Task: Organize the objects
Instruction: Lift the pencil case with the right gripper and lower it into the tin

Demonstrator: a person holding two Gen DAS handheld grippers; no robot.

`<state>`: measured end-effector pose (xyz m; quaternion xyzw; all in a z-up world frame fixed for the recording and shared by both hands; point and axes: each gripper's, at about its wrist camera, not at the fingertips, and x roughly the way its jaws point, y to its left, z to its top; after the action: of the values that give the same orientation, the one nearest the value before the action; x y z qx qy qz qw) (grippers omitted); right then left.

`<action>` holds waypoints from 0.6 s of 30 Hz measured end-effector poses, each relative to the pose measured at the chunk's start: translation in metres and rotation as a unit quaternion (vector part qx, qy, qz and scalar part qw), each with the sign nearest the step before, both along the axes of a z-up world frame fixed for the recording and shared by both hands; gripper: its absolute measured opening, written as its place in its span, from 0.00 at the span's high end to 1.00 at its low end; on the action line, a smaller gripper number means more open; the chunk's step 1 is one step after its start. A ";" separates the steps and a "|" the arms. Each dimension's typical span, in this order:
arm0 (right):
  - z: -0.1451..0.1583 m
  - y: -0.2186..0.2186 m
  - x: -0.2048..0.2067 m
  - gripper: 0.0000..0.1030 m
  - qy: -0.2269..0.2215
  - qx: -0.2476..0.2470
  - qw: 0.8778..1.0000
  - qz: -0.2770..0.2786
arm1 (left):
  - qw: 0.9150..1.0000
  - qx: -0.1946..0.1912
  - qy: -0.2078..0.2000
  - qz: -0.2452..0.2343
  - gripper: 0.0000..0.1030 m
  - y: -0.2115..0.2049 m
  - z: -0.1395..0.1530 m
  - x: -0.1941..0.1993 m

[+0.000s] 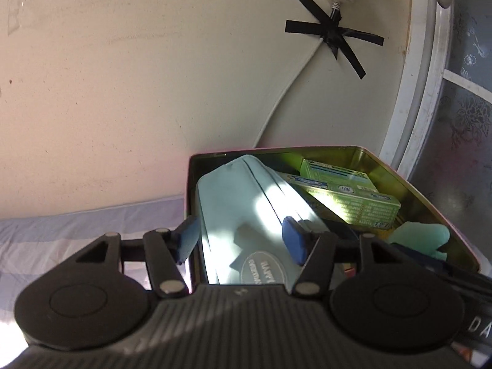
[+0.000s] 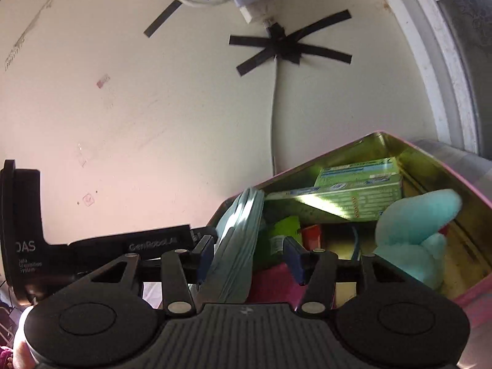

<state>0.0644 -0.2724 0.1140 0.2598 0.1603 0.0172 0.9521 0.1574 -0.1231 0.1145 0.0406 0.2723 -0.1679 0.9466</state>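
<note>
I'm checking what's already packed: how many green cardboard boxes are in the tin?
2: upper green box at the tin's far corner, lower green box in front beneath it. Others may be hidden under the pale blue case.

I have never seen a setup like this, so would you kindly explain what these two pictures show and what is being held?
Each picture comes from a fisheye camera on a hand-held gripper, looking along its two blue-padded fingers; a person carries one in each hand. The left gripper and right gripper both straddle a pale blue pouch standing in a pink tin with a gold interior. Whether either one actually clamps it is unclear. The tin also holds green boxes and a turquoise plush toy. A black-taped cable runs down the wall behind.
</note>
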 end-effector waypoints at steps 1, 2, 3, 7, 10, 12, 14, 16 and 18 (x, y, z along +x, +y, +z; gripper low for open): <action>0.003 -0.002 -0.006 0.55 -0.003 0.004 1.000 -0.006 | 1.000 0.015 -0.010 0.004 0.39 -0.003 0.004 -0.007; 0.006 -0.004 -0.013 0.55 -0.006 0.010 1.000 -0.011 | 0.999 0.027 -0.018 0.008 0.37 -0.004 0.007 -0.016; 0.009 -0.006 -0.019 0.55 -0.009 0.015 1.000 -0.016 | 0.999 0.036 -0.026 0.011 0.35 -0.004 0.010 -0.025; 0.025 -0.007 -0.054 0.55 -0.019 0.011 0.999 -0.040 | 0.997 0.053 -0.048 0.012 0.33 -0.004 0.018 -0.064; 0.034 -0.002 -0.081 0.55 -0.023 0.003 0.999 -0.046 | 0.997 0.054 -0.052 0.008 0.29 -0.005 0.019 -0.090; 0.039 0.006 -0.099 0.55 -0.026 -0.005 0.999 -0.045 | 0.997 0.057 -0.054 0.005 0.28 -0.005 0.018 -0.109; 0.042 0.015 -0.117 0.54 -0.031 -0.017 0.998 -0.048 | 0.997 0.054 -0.055 0.002 0.25 -0.002 0.016 -0.124; 0.043 0.025 -0.130 0.54 -0.031 -0.037 0.998 -0.045 | 0.997 0.054 -0.055 0.001 0.25 0.001 0.016 -0.135; 0.044 0.033 -0.140 0.54 -0.030 -0.055 0.997 -0.041 | 0.997 0.056 -0.054 0.001 0.25 0.003 0.014 -0.147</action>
<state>-0.0756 -0.2394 0.1578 0.2126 0.1211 -0.0229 0.9693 0.0107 -0.1198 0.1285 0.1022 0.2300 -0.1487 0.9563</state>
